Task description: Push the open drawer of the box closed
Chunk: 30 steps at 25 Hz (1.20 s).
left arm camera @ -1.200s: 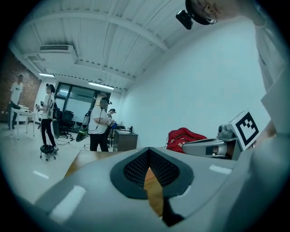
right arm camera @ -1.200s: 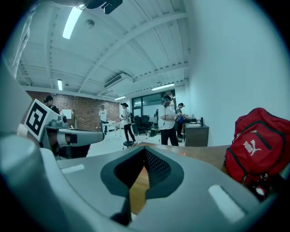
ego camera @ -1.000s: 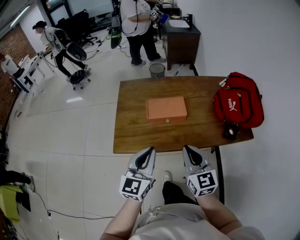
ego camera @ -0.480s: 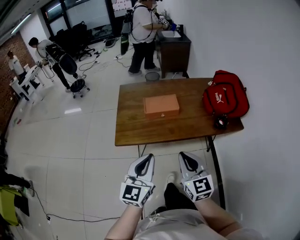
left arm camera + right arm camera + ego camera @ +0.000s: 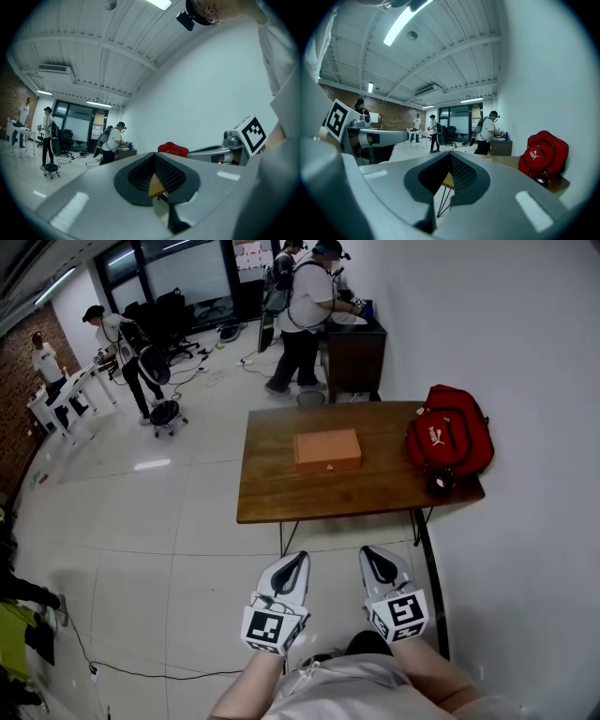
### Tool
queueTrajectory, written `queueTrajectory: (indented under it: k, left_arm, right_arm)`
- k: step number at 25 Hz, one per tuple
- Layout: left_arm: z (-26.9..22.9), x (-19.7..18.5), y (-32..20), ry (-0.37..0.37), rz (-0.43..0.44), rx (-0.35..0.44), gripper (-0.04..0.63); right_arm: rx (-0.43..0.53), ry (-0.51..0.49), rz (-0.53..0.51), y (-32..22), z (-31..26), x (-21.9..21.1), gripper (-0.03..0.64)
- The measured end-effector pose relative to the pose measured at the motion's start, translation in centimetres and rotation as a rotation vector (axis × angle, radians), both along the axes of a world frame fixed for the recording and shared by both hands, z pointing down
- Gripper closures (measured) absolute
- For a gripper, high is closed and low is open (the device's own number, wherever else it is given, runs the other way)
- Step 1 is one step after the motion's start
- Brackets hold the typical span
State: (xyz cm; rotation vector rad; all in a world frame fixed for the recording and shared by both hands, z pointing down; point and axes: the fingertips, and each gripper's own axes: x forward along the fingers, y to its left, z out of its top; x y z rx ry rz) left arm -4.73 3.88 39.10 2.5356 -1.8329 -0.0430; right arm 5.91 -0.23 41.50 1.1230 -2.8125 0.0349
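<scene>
Your left tongs (image 5: 295, 563) and right tongs (image 5: 377, 562) are closed and empty; the flat orange rectangular box (image 5: 327, 449) lies at twelve o'clock on the brown wooden worktop (image 5: 281, 493).

A pale tiled floor (image 5: 141, 521) spreads below me, with a white wall (image 5: 525, 352) on my right. The wooden bench (image 5: 281, 493) stands beside that wall and a dark cabinet (image 5: 356, 357) beyond it. There is a brick wall (image 5: 14, 423) on the left and windows (image 5: 187, 277) at the far end.

Open office-like workroom: beyond wooden tabletop (image 5: 309, 493), black office chairs (image 5: 173, 307), glass partition (image 5: 192, 273); brick wall (image 5: 17, 390) far left; tiled floor (image 5: 159, 521).
</scene>
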Motion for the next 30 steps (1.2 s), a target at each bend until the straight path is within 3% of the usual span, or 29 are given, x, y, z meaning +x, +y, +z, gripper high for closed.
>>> queueTrajectory:
  k: [9,23,30]
  left_arm:
    - [-0.8,0.2,1.2,-0.008,-0.01,0.016,0.591]
    - [-0.9,2.1,2.5,0.013,0.036,0.034,0.591]
    - [-0.3,1.4,2.7,0.007,0.028,0.031,0.591]
  right_arm:
    - [0.02,-0.006,-0.048,1.7,-0.3,-0.6,0.611]
    - [0.037,-0.003,-0.025,2.5,-0.3,0.6,0.611]
    - [0.036,0.005,-0.028,2.9,0.3,0.4,0.611]
